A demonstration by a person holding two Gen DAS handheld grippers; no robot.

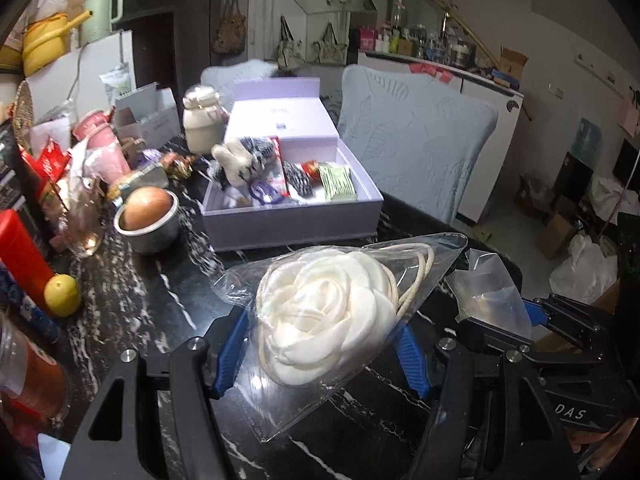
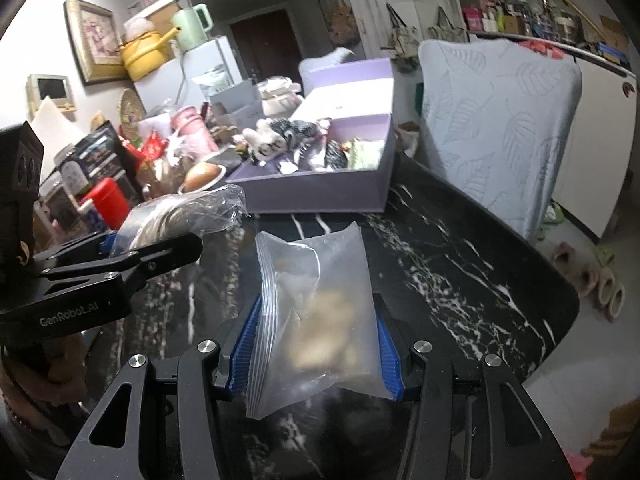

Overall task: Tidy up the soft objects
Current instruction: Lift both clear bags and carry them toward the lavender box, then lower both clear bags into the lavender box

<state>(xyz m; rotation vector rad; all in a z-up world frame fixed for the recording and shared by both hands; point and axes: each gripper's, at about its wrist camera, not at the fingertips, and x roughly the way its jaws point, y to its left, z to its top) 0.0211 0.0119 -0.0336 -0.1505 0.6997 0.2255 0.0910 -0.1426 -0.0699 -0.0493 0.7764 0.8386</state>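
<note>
Here, left gripper (image 1: pixel 320 340) clamped on a clear bag holding a cream fabric flower (image 1: pixel 332 312), held above the black marble table (image 1: pixel 128 304). Far left: onion in a metal bowl (image 1: pixel 150 216), lemon (image 1: pixel 62 294). Right gripper (image 2: pixel 316 344) clamped on a zip bag (image 2: pixel 316 320) with blurred pale contents, also off the table. Far centre, open lilac box (image 1: pixel 288 200) holds a plush toy (image 1: pixel 240 158) and packets.

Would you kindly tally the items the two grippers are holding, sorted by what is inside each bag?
Bag with a cream fabric flower, in the left gripper: 1
Zip bag with a blurry tan item, in the right gripper: 1
Total: 2
</note>
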